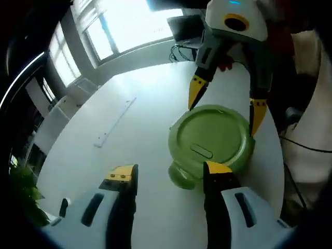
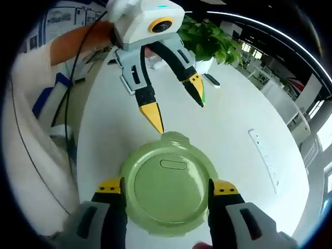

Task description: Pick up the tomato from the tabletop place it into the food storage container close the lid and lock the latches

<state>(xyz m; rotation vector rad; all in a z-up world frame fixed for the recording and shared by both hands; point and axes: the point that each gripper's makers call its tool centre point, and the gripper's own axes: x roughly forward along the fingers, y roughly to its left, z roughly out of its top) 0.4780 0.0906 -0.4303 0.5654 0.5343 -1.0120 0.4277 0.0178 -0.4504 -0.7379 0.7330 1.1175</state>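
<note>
- Two tongs meet over one round green food storage container (image 1: 211,139) on the white bench (image 1: 135,150).
- Seen from the left gripper view, a long white strip (image 1: 115,122) lies flat on the bench, well apart from the container.
- The left tongs (image 1: 168,175) are spread wide. One tip sits on the bare bench. The other tip touches the near rim of the container, just beside its latch tab (image 1: 182,176).
- The green lid (image 2: 167,190) is on the container. I cannot see through it, so I cannot tell if the tomato is inside.
- The right tongs (image 2: 167,188) are spread wide too. One yellow tip is on each side of the container, close against its rim.
- Past the container in the right gripper view, the left tongs point down, with one tip touching the latch tab.
- Far back, a leafy green plant (image 2: 207,39) stands at the bench edge.
</note>
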